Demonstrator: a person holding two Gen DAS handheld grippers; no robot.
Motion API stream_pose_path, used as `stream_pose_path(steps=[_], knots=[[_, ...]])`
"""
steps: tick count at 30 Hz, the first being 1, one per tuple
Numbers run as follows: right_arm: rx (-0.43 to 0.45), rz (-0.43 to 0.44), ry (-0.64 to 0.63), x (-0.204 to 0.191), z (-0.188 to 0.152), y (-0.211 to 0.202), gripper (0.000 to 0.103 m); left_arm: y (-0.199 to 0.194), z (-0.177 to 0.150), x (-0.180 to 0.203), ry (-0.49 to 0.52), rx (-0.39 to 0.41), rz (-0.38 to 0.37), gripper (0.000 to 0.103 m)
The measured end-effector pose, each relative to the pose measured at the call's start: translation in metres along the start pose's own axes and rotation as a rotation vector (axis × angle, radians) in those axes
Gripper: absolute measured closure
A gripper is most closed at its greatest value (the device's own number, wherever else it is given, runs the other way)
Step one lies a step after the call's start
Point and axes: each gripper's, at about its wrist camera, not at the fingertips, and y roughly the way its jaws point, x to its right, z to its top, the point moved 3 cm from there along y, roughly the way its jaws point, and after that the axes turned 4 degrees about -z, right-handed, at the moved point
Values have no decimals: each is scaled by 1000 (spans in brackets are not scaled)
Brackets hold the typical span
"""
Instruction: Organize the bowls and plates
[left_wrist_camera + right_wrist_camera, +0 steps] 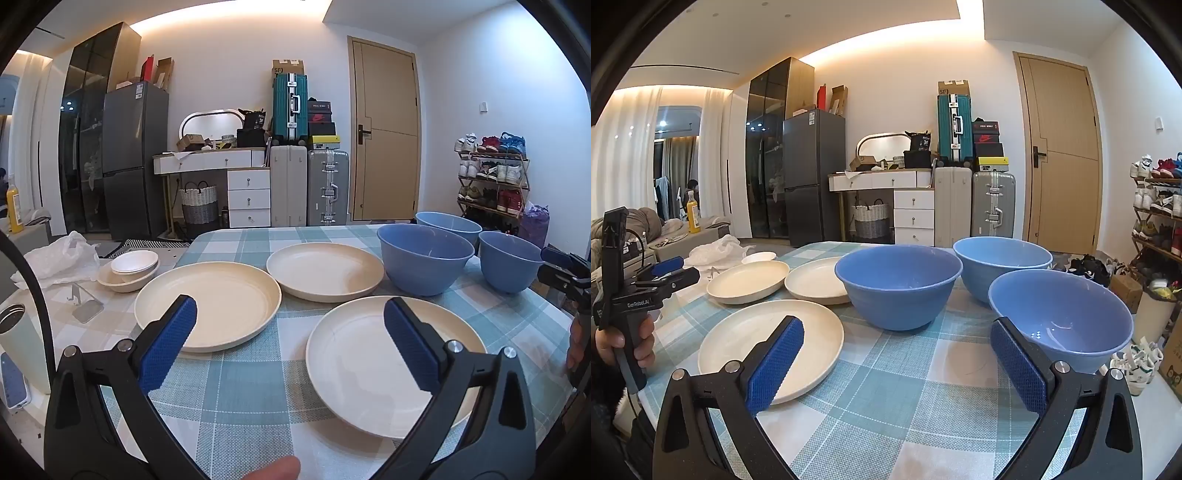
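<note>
— Three cream plates (369, 354) and three blue bowls (899, 286) sit apart on your checked bench (886, 387), correct?

— Yes. Your left hand-held gripper (291, 339) and right hand-held gripper (897, 365) both gape wide, holding nothing, above the cloth.

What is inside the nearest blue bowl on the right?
Nothing: the nearest blue bowl shows a bare interior, only light glints. The right claw, open, has one finger covering its near rim.
</note>
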Motion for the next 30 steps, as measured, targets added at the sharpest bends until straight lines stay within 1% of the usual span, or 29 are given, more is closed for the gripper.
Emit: stream_pose_path(steps=[1, 10, 11, 30], knots=[[-3, 1, 2, 0, 0, 0, 0, -1, 0, 0, 1, 18, 0, 2], [-2, -1, 0, 0, 0, 0, 0, -6, -1, -3, -4, 13, 7, 2], [-3, 0, 0, 0, 0, 0, 0, -1, 0, 0, 6, 5, 2, 2], [-2, 0, 0, 0, 0, 0, 0, -1, 0, 0, 6, 3, 3, 2]])
